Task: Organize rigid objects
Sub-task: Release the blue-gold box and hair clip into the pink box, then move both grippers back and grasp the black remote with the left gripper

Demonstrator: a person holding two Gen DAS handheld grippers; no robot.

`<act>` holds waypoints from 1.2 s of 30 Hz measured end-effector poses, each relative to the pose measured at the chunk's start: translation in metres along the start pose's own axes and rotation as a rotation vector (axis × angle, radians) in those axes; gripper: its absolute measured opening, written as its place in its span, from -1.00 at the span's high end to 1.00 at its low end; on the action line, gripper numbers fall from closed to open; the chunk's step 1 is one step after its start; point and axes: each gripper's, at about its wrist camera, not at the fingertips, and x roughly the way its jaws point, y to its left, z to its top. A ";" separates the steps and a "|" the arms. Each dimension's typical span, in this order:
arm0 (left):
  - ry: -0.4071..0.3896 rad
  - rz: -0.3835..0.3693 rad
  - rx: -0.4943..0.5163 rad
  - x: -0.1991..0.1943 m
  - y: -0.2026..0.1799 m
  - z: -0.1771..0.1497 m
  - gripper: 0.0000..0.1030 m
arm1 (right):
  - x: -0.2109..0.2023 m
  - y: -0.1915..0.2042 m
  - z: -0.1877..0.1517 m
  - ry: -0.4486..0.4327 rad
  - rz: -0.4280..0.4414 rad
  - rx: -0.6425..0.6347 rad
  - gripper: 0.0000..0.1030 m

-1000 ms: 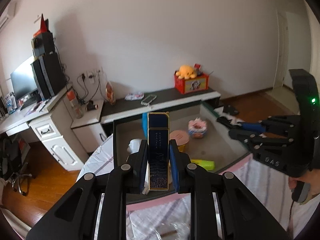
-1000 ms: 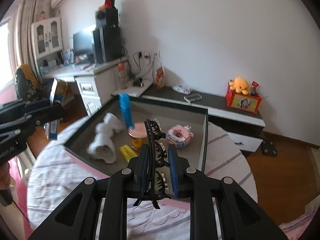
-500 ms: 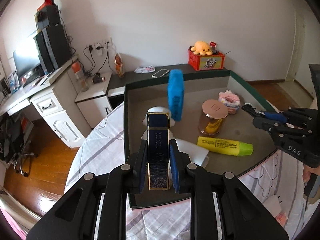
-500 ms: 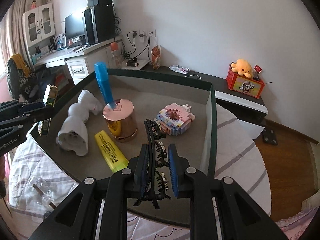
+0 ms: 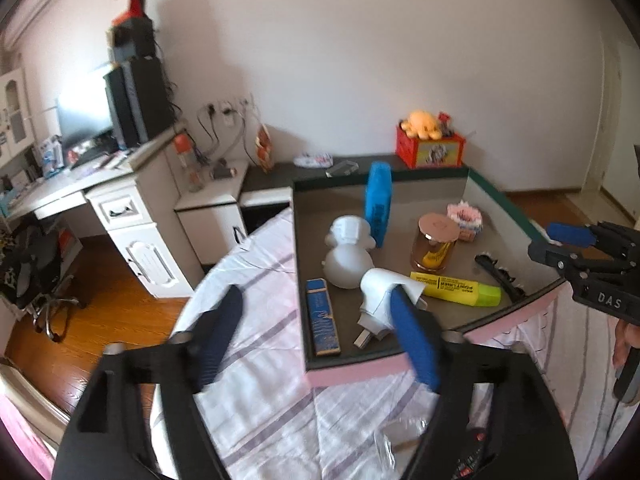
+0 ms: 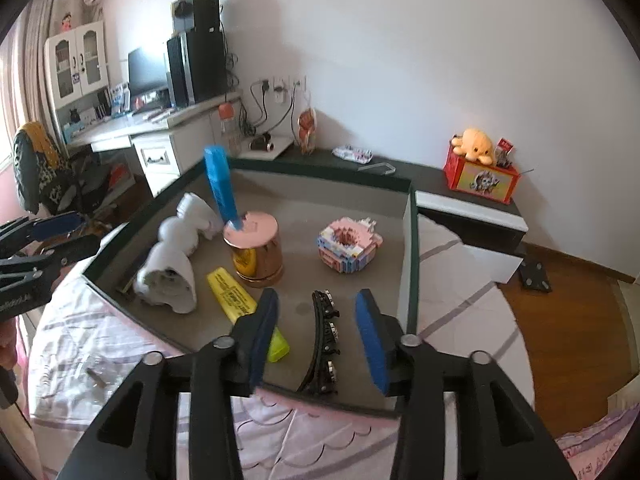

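Left gripper: jaws opening, nothing grasped. The dark blue box lies flat in the tray, just ahead, between the jaws in view. Right gripper: jaws opening, released. The black hair clip lies on the tray floor between its jaws, untouched.

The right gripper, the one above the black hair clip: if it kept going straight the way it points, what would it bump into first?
Probably the black hair clip, lying in the tray between the opening right gripper fingers, apparently unpressed. Depth is hard to judge; it might meet the tray floor beside it.
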 end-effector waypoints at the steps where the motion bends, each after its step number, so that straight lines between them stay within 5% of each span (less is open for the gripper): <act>1: -0.023 0.006 -0.007 -0.011 0.002 -0.002 -0.75 | -0.007 0.002 0.000 -0.016 -0.005 0.000 -0.13; 5: -0.088 0.024 -0.038 -0.050 0.009 -0.009 -1.00 | -0.040 0.010 -0.004 -0.086 -0.020 0.010 -0.61; 13: -0.182 0.061 -0.065 -0.115 0.005 -0.038 -1.00 | -0.110 0.033 -0.030 -0.230 -0.033 0.004 -0.70; 16: -0.206 0.033 -0.091 -0.133 0.003 -0.052 -1.00 | -0.132 0.039 -0.044 -0.296 -0.062 0.003 -1.00; 27: -0.265 0.030 -0.065 -0.174 -0.015 -0.087 -1.00 | -0.159 0.043 -0.095 -0.298 -0.057 0.104 -1.00; 36: -0.228 0.026 -0.029 -0.181 -0.021 -0.106 -1.00 | -0.161 0.047 -0.121 -0.238 -0.055 0.132 -1.00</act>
